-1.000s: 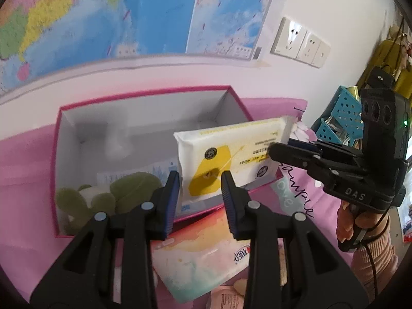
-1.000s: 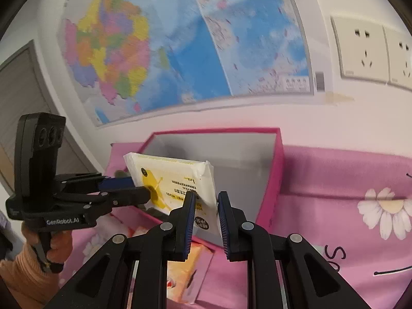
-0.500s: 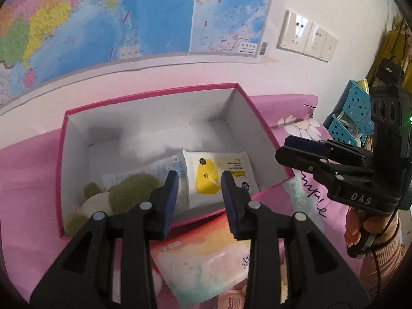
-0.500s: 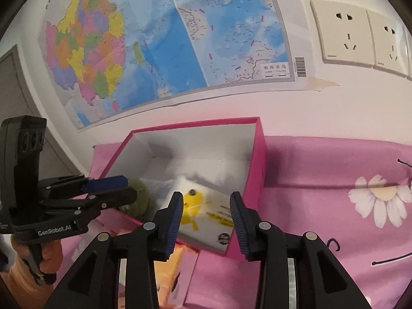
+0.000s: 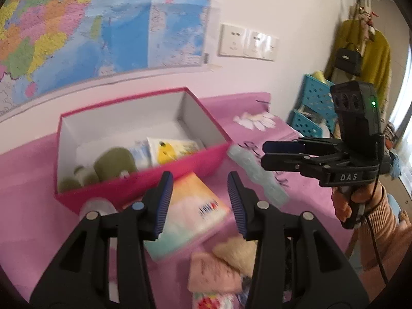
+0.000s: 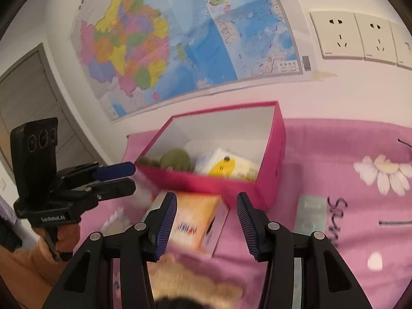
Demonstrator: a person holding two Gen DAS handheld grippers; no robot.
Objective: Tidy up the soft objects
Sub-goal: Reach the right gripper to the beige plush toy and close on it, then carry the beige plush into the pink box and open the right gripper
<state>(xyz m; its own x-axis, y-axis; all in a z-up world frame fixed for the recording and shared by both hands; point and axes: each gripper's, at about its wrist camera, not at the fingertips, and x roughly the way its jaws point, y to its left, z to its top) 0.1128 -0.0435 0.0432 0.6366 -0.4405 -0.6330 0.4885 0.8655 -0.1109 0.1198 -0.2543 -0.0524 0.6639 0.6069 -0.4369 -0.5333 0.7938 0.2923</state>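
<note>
A pink cloth with white daisy prints (image 6: 347,154) covers the surface. Directly on it lie an open magenta cardboard box (image 5: 144,182), a flat orange-and-teal tissue pack (image 5: 190,213) just before it, a pale green packet (image 5: 257,175), a fuzzy beige plush (image 5: 237,252) and a small pink pouch (image 5: 213,273).

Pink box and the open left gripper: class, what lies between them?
In the left wrist view, a pastel orange tissue pack lies on the pink cloth between the pink box and the left gripper, partly between its open jaws, untouched.
</note>
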